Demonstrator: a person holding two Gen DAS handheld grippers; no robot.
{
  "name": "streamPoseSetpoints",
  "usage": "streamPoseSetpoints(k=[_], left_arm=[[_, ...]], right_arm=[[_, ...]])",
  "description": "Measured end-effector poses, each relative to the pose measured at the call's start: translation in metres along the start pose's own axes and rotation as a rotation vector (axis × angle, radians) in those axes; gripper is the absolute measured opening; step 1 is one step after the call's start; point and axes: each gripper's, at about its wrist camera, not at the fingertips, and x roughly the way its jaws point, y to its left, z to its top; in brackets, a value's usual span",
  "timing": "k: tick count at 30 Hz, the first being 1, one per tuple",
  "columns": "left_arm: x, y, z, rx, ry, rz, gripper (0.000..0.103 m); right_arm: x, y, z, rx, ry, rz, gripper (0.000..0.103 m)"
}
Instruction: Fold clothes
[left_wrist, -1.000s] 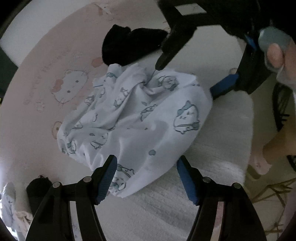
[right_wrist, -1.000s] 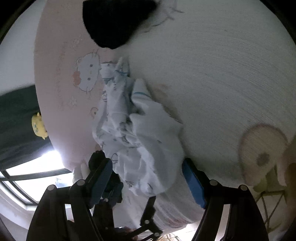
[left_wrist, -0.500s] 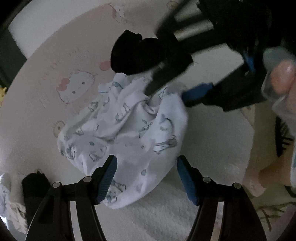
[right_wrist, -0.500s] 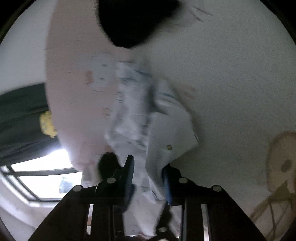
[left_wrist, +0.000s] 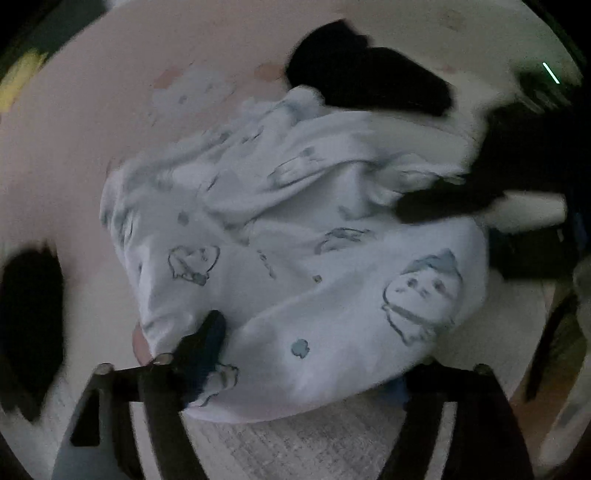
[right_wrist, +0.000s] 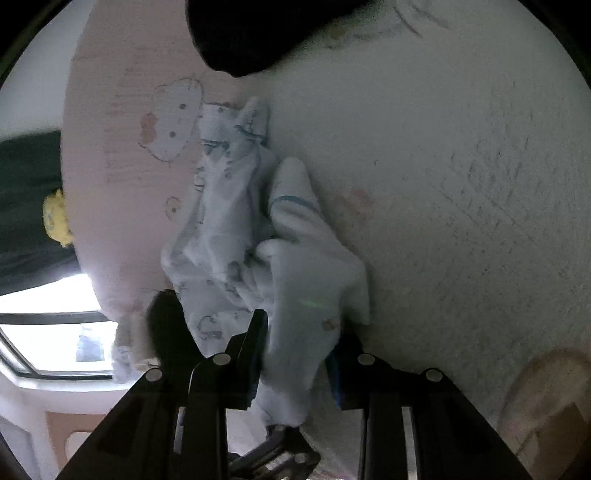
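Note:
A crumpled white garment (left_wrist: 295, 236) with blue cartoon prints lies on the pink and white mat (left_wrist: 74, 155). My left gripper (left_wrist: 303, 362) hangs low over its near edge, and its jaws are opening. The left finger (left_wrist: 207, 339) digs into the cloth, and a fold drapes over the right one. The pads do not press it. In the right wrist view the same garment (right_wrist: 236, 206) runs down between my right gripper (right_wrist: 295, 347), which is shut on a bunch of its edge. The right gripper (left_wrist: 443, 199) shows as a dark blur in the left wrist view.
A black garment (left_wrist: 369, 81) (right_wrist: 258, 33) lies just beyond the white one. Another dark item (left_wrist: 29, 325) sits at the mat's left edge. A yellow object (right_wrist: 55, 218) and a bright window (right_wrist: 55, 332) lie off the mat's side. A cat print (right_wrist: 173, 118) marks the mat.
The right gripper closed on the white garment's edge. The left gripper rolled, came closer to the cloth, and its fingers spread wider. The garment's right side was tugged.

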Motion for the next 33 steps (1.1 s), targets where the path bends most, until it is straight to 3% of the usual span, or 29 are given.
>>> streamPoseSetpoints(k=[4, 7, 8, 9, 11, 14, 17, 19, 24, 28, 32, 33], left_arm=[[-0.005, -0.002, -0.005, 0.029, -0.044, 0.007, 0.082], [-0.014, -0.02, -0.014, 0.136, -0.117, 0.106, 0.081], [-0.017, -0.026, -0.016, 0.175, -0.139, 0.141, 0.073], [-0.019, -0.029, -0.016, 0.206, -0.148, 0.156, 0.049], [-0.021, -0.038, -0.016, 0.241, -0.136, 0.21, 0.023], [-0.026, -0.026, -0.006, 0.178, -0.091, 0.134, 0.011], [-0.037, -0.004, 0.008, 0.078, -0.084, 0.048, 0.008], [-0.052, 0.005, 0.017, 0.058, -0.119, 0.036, 0.008], [-0.075, 0.021, 0.042, 0.075, -0.193, 0.094, 0.008], [-0.087, 0.032, 0.049, 0.022, -0.192, 0.065, 0.008], [-0.094, 0.047, 0.051, -0.014, -0.199, 0.097, 0.008], [-0.096, 0.052, 0.052, -0.018, -0.2, 0.104, 0.008]], right_arm=[[-0.003, -0.015, 0.007, 0.079, 0.026, 0.101, 0.028], [-0.003, -0.018, 0.009, 0.107, 0.031, 0.131, 0.028], [-0.002, -0.018, 0.009, 0.117, 0.03, 0.142, 0.028], [-0.002, -0.019, 0.01, 0.123, 0.033, 0.152, 0.028], [-0.003, -0.02, 0.011, 0.135, 0.039, 0.168, 0.028], [-0.004, -0.018, 0.009, 0.129, 0.033, 0.17, 0.028], [-0.003, -0.014, 0.011, 0.086, 0.02, 0.144, 0.028], [-0.003, -0.01, 0.011, 0.069, 0.019, 0.119, 0.03], [-0.006, -0.004, 0.011, 0.096, -0.02, 0.165, 0.053], [-0.002, 0.0, 0.017, 0.145, -0.049, 0.204, 0.054], [0.003, 0.003, 0.022, 0.189, -0.092, 0.235, 0.053], [0.004, 0.003, 0.023, 0.198, -0.103, 0.231, 0.042]])
